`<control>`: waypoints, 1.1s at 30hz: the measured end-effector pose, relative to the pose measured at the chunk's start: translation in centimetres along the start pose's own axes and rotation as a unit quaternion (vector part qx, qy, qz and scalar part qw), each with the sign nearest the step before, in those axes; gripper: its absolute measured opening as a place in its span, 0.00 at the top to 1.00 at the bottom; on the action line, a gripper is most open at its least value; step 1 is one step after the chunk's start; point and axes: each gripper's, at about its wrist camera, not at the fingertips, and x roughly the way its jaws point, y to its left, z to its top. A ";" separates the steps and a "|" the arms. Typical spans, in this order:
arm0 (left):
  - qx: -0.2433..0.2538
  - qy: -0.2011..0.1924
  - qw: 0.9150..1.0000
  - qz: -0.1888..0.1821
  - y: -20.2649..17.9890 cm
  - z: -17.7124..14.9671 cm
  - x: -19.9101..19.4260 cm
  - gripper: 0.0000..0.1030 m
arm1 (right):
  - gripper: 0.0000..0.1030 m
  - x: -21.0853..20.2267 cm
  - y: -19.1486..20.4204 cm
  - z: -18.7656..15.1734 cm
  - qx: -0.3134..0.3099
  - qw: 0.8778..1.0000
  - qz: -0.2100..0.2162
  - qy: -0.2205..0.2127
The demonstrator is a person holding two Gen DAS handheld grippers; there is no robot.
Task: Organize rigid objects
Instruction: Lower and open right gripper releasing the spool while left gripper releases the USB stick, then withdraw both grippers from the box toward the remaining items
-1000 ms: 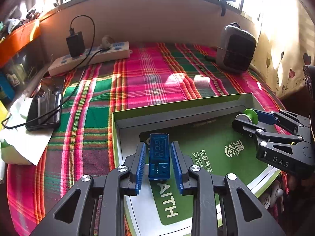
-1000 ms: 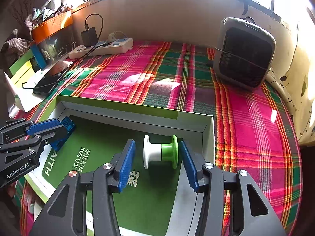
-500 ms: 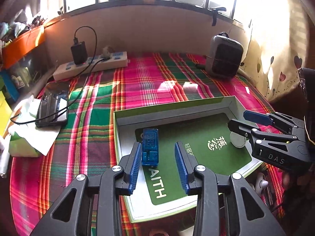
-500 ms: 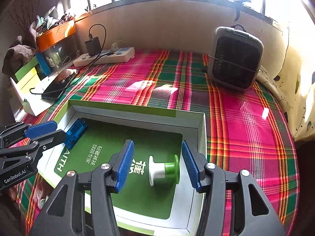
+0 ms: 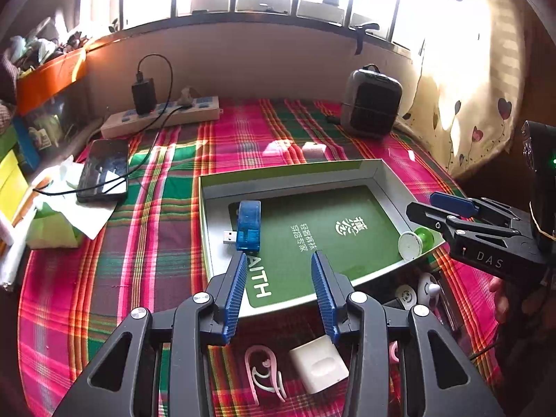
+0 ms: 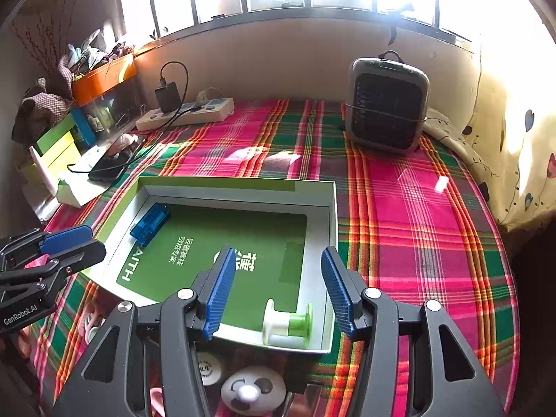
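partly hidden under the left gripper [image 5: 279, 260], a white block [image 5: 319, 363] and a pink curly piece [image 5: 264, 371] lay on the plaid cloth [image 5: 156, 243], their make hard to tell. round white things with dark marks [image 6: 248, 391] were cut off beneath the right gripper [image 6: 276, 260] too.

the left gripper had just been opening; its ribbed blue pads stood apart with nothing between them, the blue usb tester [image 5: 248, 226] lying just beyond their tips inside the shallow box [image 5: 292, 172], near its left wall, metal plug toward that wall. the right gripper stood spread as well, gripping nothing; the white and green spool [image 6: 286, 323] lay on its side below the pads, in the box's near right corner against the wall.

around them, a grey grilled fan [image 6: 385, 104] stood at the far right of the worktop, a white power strip [image 5: 163, 116] with a black charger along the wall, and a dark phone [image 5: 104, 170] on crumpled paper at the left. the box was card, with grey walls and a glossy green floor printed in white letters. glare from the window washed out the right edge.
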 end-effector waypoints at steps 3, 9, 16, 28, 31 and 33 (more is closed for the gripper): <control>-0.001 0.000 1.000 -0.007 -0.3 -1.1 -0.9 0.63 | 0.49 -1.1 -0.1 -0.9 0.000 1.000 -0.001 -0.004; 0.003 0.006 1.000 -0.024 -1.3 -3.4 -2.4 0.62 | 0.49 -3.4 0.0 -2.7 -0.001 1.000 0.000 -0.013; 0.007 0.024 0.999 -0.046 -2.7 -5.9 -3.1 0.61 | 0.49 -5.6 0.5 -5.2 -0.006 1.000 0.003 -0.020; 0.031 0.052 0.996 -0.061 -5.8 -9.2 -3.2 0.61 | 0.49 -7.2 1.3 -8.9 0.002 1.000 0.016 -0.016; 0.031 0.056 0.996 -0.063 -6.1 -9.8 -3.2 0.61 | 0.49 -7.3 1.3 -9.5 0.007 1.000 0.018 -0.012; 0.031 0.059 0.996 -0.059 -6.3 -10.1 -3.1 0.61 | 0.49 -7.3 1.3 -9.8 0.008 1.000 0.018 -0.010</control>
